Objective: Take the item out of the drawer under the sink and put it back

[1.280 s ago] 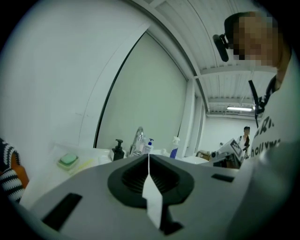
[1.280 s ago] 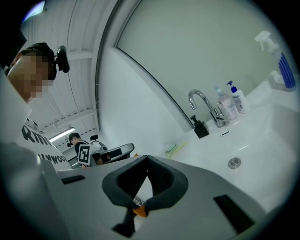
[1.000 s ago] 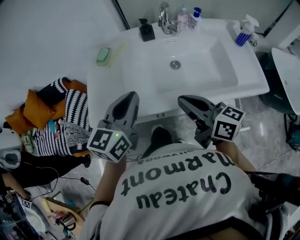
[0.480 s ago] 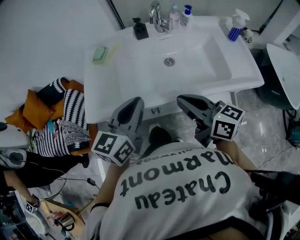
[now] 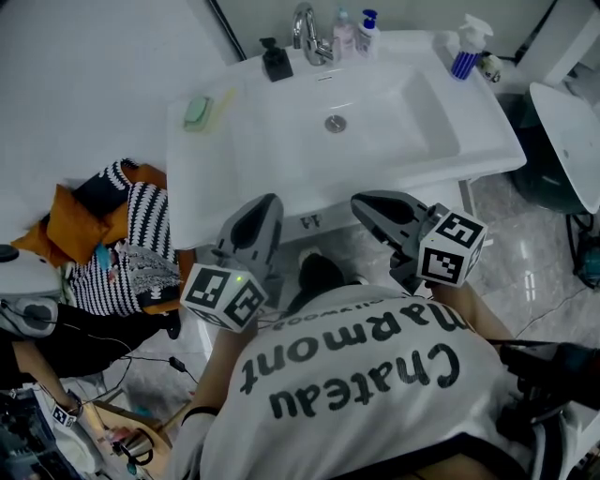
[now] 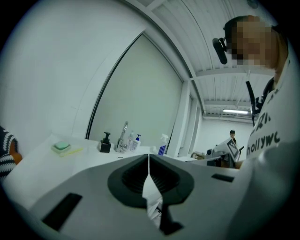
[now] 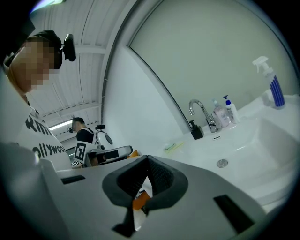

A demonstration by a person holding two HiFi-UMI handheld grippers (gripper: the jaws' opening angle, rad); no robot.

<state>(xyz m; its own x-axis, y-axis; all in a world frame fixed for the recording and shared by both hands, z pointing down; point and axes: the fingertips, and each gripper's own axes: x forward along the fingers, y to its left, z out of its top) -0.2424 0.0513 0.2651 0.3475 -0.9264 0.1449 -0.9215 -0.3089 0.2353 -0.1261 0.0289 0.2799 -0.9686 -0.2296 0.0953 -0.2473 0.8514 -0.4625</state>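
I stand in front of a white sink [image 5: 216, 187]. The drawer beneath it is hidden under the basin's front edge, and no item from it shows in any view. My left gripper [image 5: 265, 202] is held level at the front edge, left of the drain, jaws shut and holding nothing; the left gripper view shows its tips [image 6: 149, 157] pressed together. My right gripper [image 5: 361, 202] is beside it at the same edge. In the right gripper view its tips [image 7: 147, 158] also meet with nothing held.
On the sink's back rim stand a faucet [image 5: 305, 23], a black dispenser [image 5: 275, 61], bottles [image 5: 366, 28] and a blue spray bottle [image 5: 464, 52]. A green soap [image 5: 197, 111] lies at the left. A pile of striped clothes [image 5: 131, 244] sits on the floor to the left.
Both grippers have shifted slightly along the sink's front, and the sink now sits a little further left in the head view. Both pairs of jaws stay shut.
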